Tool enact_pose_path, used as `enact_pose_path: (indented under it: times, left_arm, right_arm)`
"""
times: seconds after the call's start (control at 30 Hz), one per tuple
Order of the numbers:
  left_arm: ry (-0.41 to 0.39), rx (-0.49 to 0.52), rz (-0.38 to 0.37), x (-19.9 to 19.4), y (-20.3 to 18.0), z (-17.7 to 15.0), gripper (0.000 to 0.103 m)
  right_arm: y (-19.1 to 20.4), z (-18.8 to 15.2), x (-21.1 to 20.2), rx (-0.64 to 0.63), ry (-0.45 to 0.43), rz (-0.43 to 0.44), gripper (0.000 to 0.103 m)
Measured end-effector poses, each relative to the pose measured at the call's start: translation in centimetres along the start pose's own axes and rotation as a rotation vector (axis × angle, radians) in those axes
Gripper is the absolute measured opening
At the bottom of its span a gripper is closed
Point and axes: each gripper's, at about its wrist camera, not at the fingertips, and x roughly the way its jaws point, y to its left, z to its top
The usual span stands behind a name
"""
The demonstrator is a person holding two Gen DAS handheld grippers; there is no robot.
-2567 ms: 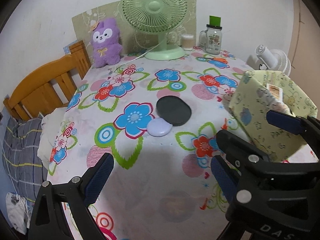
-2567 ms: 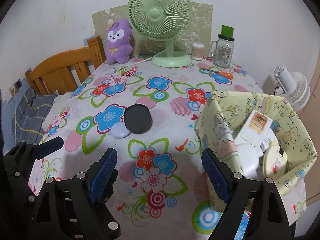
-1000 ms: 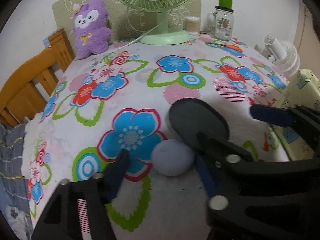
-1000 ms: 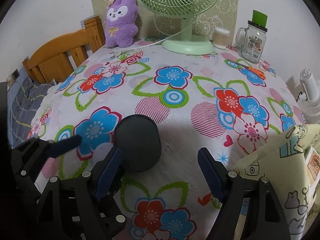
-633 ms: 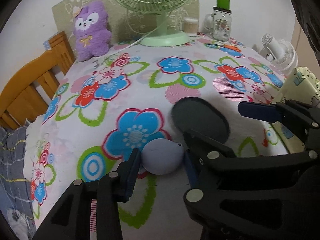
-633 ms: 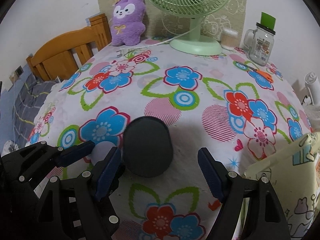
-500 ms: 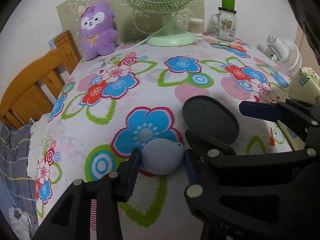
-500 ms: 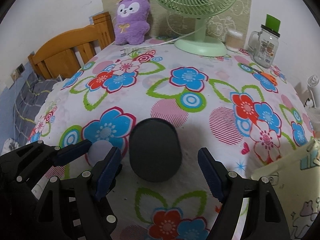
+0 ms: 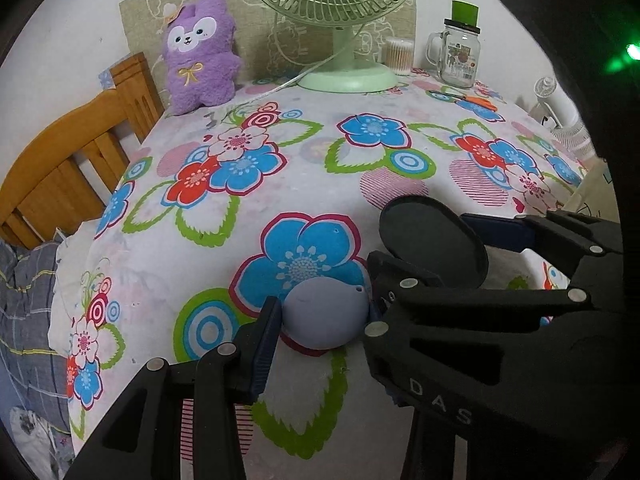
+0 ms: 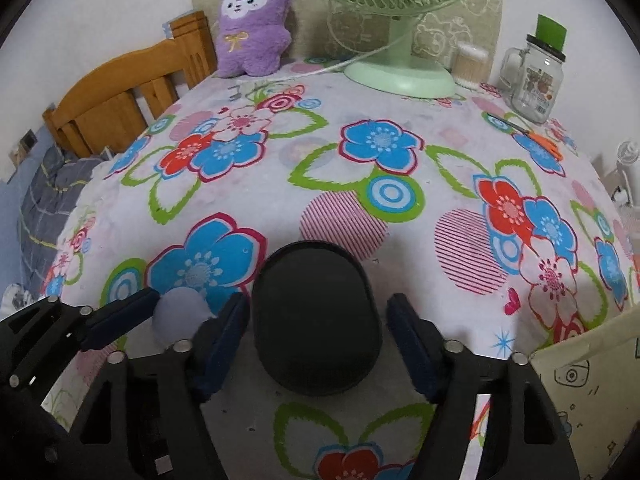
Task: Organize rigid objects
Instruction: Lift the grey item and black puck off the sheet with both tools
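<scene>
— What's your surface? 
— Table under a flowered cloth (image 10: 360,152). 
— What's lying on it? 
— Near you, a black cup (image 10: 316,316) and lilac case (image 9: 324,314); at the back, your green fan (image 10: 400,72), purple plush toy (image 10: 250,20), glass jar (image 10: 534,80), cotton swabs (image 10: 472,66) and orange scissors (image 10: 540,136).

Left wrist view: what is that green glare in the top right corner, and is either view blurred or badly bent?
Left wrist view: a green light flare glows on a dark out-of-focus shape, source unclear; the lilac case is sharp. Right wrist view: no glare, even soft light, the black container sharp. Both: strong fisheye bowing of the table, dark corners.
</scene>
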Motion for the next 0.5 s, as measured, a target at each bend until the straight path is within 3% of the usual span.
enact_pose_path:
  times: [0.07,0.5]
  left_arm:
    - [0.007,-0.008,-0.019,0.0,0.0,0.0,0.046]
    - [-0.007,0.003,-0.026,-1.9,-1.5,-0.6,0.046]
  right_arm:
    - [0.0,0.0,-0.2,-0.006,0.005,0.013,0.060]
    - [-0.5,-1.1,-2.5,-0.008,0.002,-0.003,0.059]
